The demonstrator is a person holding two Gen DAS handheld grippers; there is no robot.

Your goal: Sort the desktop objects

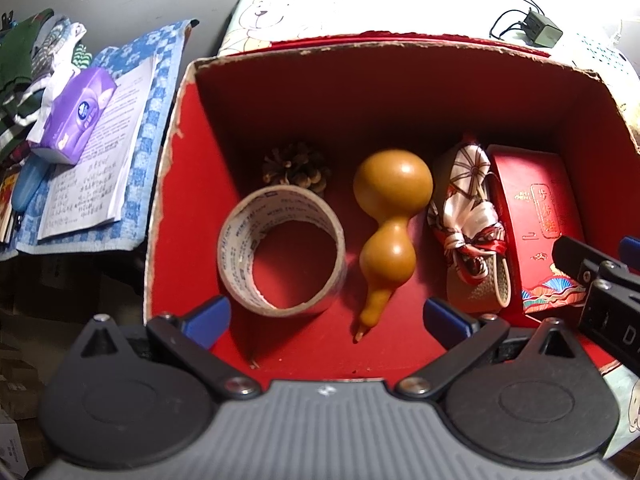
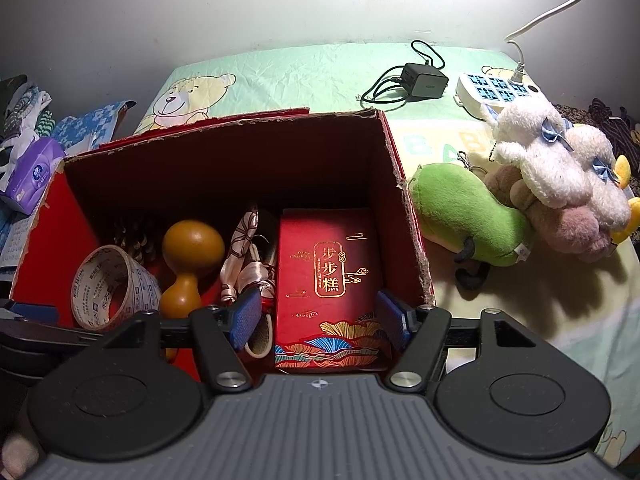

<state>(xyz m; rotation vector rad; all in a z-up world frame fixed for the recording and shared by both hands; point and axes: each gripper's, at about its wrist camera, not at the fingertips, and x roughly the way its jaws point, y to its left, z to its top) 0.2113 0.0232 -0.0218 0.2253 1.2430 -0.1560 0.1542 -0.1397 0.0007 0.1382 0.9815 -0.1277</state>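
Both grippers pointed steeply down into the open red box. The left gripper hung with its jaws spread wide and nothing between them; the tape roll and the gourd lay on the box floor below. The right gripper also stood wide open, its blue pads either side of the red gift box but clear of it, so it gripped nothing. That gift box lay against the right wall of the box, with a scarf-wrapped bundle between it and the gourd, and a pine cone behind the tape.

Only the left view showed the open booklet under the purple tissue pack on the blue checked cloth. Only the right view showed the green plush toy, the white plush toy and the power strip on the bear-print sheet.

The right gripper entered the left view only as a dark edge at the right border. What lay inside the scarf could not be told.
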